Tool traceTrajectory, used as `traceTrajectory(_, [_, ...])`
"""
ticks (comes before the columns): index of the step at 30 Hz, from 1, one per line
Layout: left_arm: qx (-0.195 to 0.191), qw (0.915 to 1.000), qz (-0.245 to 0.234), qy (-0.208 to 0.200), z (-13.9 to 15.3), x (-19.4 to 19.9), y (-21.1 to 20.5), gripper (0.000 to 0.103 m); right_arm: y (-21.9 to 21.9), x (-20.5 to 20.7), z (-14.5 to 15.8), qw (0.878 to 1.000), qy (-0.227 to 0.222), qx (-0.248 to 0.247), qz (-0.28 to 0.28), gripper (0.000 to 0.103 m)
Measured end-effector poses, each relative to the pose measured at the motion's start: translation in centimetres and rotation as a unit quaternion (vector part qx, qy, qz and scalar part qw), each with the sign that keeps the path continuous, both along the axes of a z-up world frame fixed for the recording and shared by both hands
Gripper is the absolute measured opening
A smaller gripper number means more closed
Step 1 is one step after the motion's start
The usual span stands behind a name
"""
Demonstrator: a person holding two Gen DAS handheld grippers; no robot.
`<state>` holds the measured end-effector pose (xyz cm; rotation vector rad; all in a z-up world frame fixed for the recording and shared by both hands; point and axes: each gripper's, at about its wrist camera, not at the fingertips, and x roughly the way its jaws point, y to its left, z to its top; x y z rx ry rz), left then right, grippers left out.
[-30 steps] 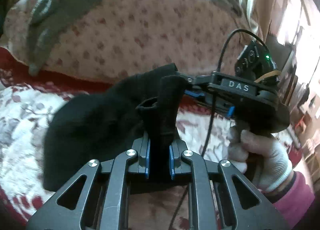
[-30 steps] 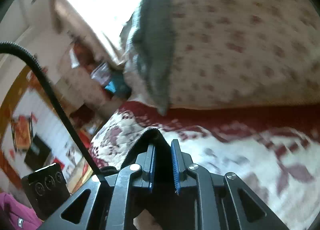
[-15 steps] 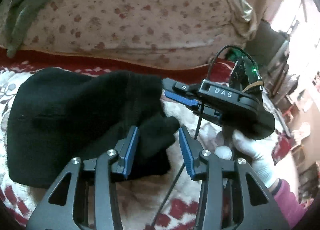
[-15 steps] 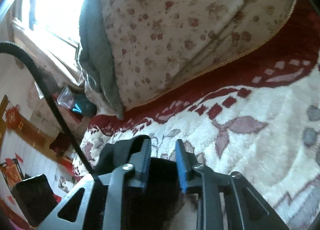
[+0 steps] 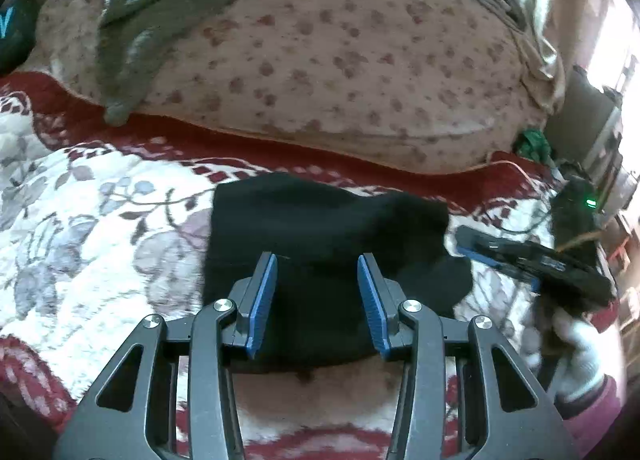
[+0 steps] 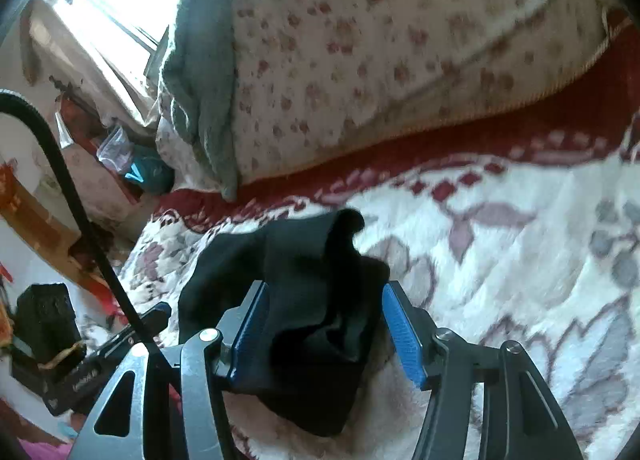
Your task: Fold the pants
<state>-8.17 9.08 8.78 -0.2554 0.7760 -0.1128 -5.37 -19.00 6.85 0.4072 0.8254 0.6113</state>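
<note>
Left wrist view: the black pants (image 5: 320, 227) lie as a folded bundle on the white blanket with grey-mauve flowers and a red border (image 5: 100, 227). The left gripper (image 5: 316, 296) stands released, its blue pads (image 5: 262, 300) well apart over the near edge of the bundle and not pressing it. Only this view shows the bundle's whole outline and its flat left edge. At the right edge the right gripper (image 5: 472, 244), blurred, reaches toward the bundle's right corner, carried by a hand in a white glove (image 5: 568, 348) with a pink sleeve.

Right wrist view: the right gripper (image 6: 324, 320) has just been opening. A rumpled fold of the pants (image 6: 316, 300) stands between its blue pads (image 6: 404, 336); the right pad is clear of the cloth, while the left appears to touch it, though the dark fabric makes this uncertain. Only this view shows that raised, creased corner close up, along with a black cable (image 6: 72, 199) and the left gripper's body at the lower left.

Both views: a large pillow with small red flowers (image 5: 340, 59) lies behind the pants, a grey-green cloth (image 5: 132, 19) draped over one end.
</note>
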Motion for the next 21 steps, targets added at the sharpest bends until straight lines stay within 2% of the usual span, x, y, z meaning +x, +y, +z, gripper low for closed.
traceTrajectory(6, [0.021,0.9998,0.006,0.000,0.0,1.8,0.5,0.040,1.0,-1.3,1.2,0.999,-0.015,-0.007,0.036,0.057])
traceTrajectory(10, [0.031,0.9994,0.007,0.015,-0.2,4.1,0.4,0.040,2.4,-0.9,0.0,0.998,0.002,-0.047,0.037,0.057])
traceTrajectory(15, [0.049,0.9981,0.006,0.036,-1.1,6.2,0.1,0.040,2.2,-0.8,-1.5,0.998,0.019,-0.051,0.024,0.056])
traceTrajectory(19, [0.068,0.9963,0.014,0.051,-2.2,7.6,-0.2,0.040,2.5,-0.4,-2.4,0.998,0.001,-0.044,0.043,0.039])
traceTrajectory(21, [0.070,0.9958,0.018,0.056,-2.5,8.0,-0.4,0.040,2.5,-0.3,-2.5,0.998,-0.007,-0.037,0.050,0.034])
